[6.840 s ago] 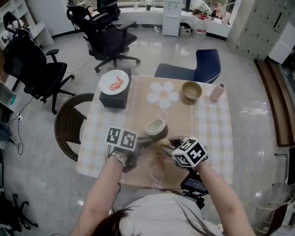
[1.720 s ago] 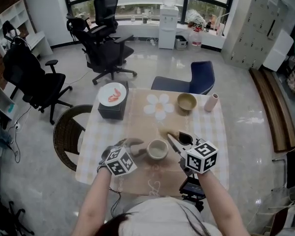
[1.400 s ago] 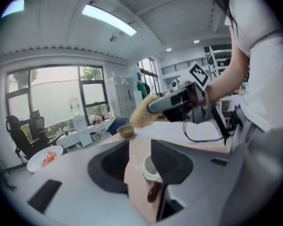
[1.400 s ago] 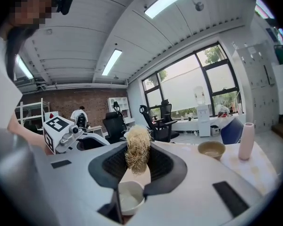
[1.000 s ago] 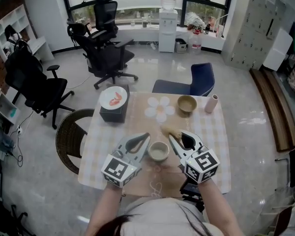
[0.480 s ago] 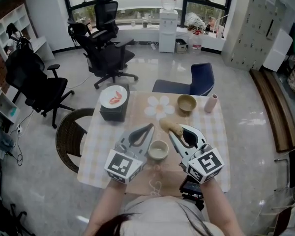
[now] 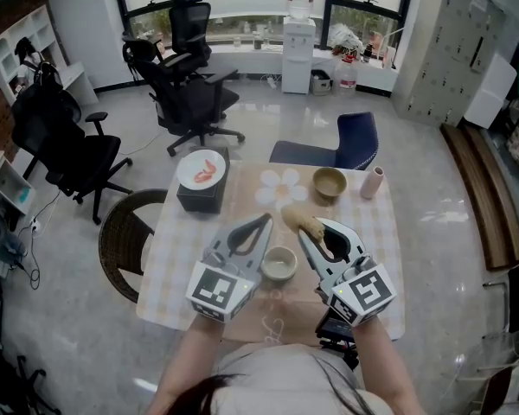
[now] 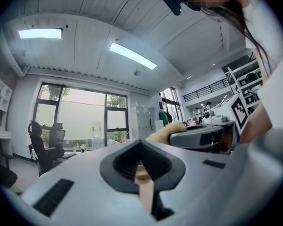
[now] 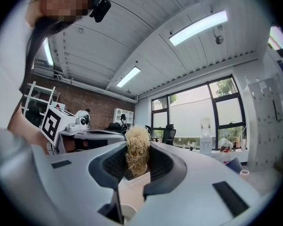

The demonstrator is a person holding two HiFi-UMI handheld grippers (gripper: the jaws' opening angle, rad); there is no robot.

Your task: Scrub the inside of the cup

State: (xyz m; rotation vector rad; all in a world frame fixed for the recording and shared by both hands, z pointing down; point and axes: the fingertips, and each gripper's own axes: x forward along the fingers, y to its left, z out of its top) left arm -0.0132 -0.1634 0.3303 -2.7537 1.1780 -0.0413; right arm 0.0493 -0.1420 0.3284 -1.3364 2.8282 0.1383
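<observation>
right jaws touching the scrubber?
Touching. Right gripper view: the right gripper has its jaws closed on the scrubber, bristly head sticking up between them.

Cup (image 7: pixel 279 264) upright again, free of left tongs (image 7: pixel 261 225)

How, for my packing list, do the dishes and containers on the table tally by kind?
Cup: 1
Bowl: 1
Plate: 1
Pink tall container: 1
Total: 4
</observation>
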